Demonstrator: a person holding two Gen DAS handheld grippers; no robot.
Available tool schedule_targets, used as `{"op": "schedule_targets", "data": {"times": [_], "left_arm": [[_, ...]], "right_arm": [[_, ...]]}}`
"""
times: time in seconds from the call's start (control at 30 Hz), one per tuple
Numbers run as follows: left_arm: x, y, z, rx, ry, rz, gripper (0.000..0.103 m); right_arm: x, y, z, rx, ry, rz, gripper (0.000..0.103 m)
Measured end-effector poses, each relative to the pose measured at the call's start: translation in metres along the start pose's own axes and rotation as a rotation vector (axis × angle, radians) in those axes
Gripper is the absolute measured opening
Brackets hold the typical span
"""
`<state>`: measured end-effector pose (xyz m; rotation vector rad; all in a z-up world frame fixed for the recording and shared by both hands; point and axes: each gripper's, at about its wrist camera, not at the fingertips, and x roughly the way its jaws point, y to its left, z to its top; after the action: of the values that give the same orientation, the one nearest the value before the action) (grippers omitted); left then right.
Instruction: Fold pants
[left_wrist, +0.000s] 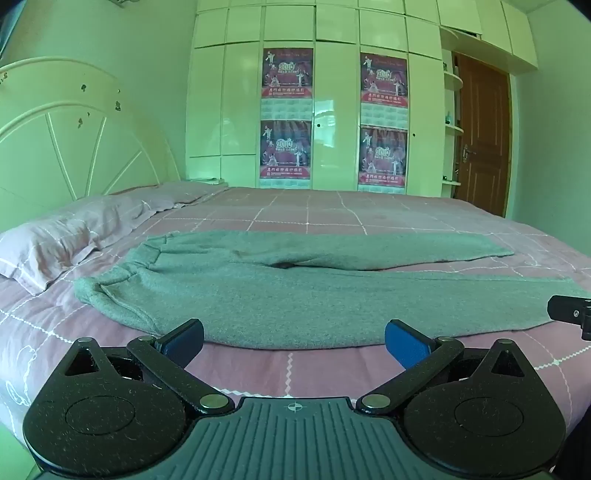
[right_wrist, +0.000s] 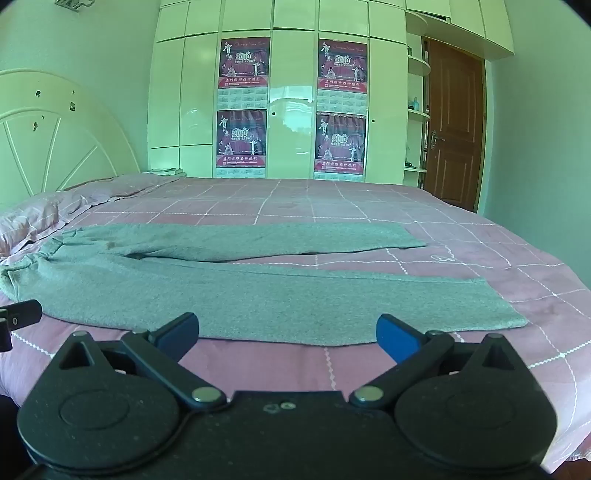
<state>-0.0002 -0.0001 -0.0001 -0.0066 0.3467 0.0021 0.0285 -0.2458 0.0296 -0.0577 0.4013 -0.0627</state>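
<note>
Grey pants (left_wrist: 280, 295) lie spread flat on the pink checked bed (left_wrist: 314, 369), waistband to the left near the pillow, both legs stretching right. They also show in the right wrist view (right_wrist: 258, 295). My left gripper (left_wrist: 293, 343) is open and empty, low at the near edge of the pants, by the waist end. My right gripper (right_wrist: 286, 332) is open and empty at the near edge of the near leg. Part of the right gripper (left_wrist: 570, 312) shows at the right edge of the left wrist view, and part of the left gripper (right_wrist: 18, 314) at the left edge of the right wrist view.
A pink pillow (left_wrist: 66, 236) lies at the left under a white headboard (left_wrist: 74, 129). White wardrobes with posters (left_wrist: 286, 110) stand beyond the bed. A brown door (right_wrist: 454, 122) is at the back right. The bed's front edge is just below my grippers.
</note>
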Motion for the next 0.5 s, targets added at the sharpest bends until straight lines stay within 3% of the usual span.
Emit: {"op": "schedule_targets", "data": {"times": [0.5], "left_arm": [[0.0002, -0.0001, -0.0001, 0.003, 0.008, 0.000, 0.103]], "right_arm": [[-0.0002, -0.0009, -0.0001, 0.001, 0.001, 0.001, 0.097]]}}
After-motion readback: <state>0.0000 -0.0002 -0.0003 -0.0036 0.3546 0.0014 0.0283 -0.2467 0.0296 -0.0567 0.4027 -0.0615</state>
